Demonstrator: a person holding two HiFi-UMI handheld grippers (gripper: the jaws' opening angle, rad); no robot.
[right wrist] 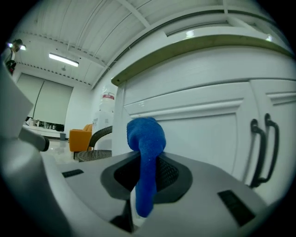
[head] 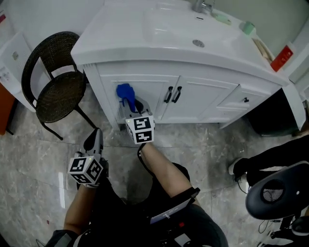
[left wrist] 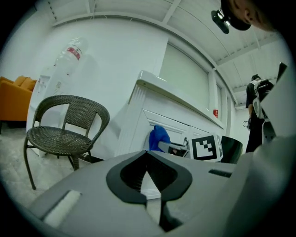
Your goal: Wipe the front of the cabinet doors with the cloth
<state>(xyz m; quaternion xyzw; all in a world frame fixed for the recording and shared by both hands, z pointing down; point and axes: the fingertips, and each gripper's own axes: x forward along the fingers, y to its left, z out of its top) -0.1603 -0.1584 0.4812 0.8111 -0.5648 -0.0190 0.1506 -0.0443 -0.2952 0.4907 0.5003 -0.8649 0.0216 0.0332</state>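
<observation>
Where pinched between the jaws of the right gripper (head: 131, 108), bunches into a rounded blue wad: cloth (right wrist: 145, 139), top bulging above the jaws, tail trailing down between them. Jaws clamped tight on it. Sits right up at the panel of the left cabinet door (head: 147, 94), toward that door's left side; actual contact not certain from either view. Just to the right, two black handles (head: 173, 94) upright and side by side at the seam with the right cabinet door (head: 200, 99), then a small drawer (head: 240, 100) with a dark knob. Above, overhanging white counter (head: 130, 41) with a moulded basin and a faucet (head: 202, 6) at the back edge. Left gripper (head: 94, 139) held lower and farther out from the cabinet, over the grey marbled floor (head: 212, 144), aimed toward the cabinet's left end; jaws pressed together with nothing between them. Left of the cabinet, dark wicker chair (head: 55, 94) standing apart from it, round seat and curved back. Beyond that chair, in both gripper views, orange armchair (right wrist: 80, 135) farther off. At the lower right of the head view, black office chair (head: 277, 193) and, just above it, a person's dark-clad leg (head: 275, 155).
</observation>
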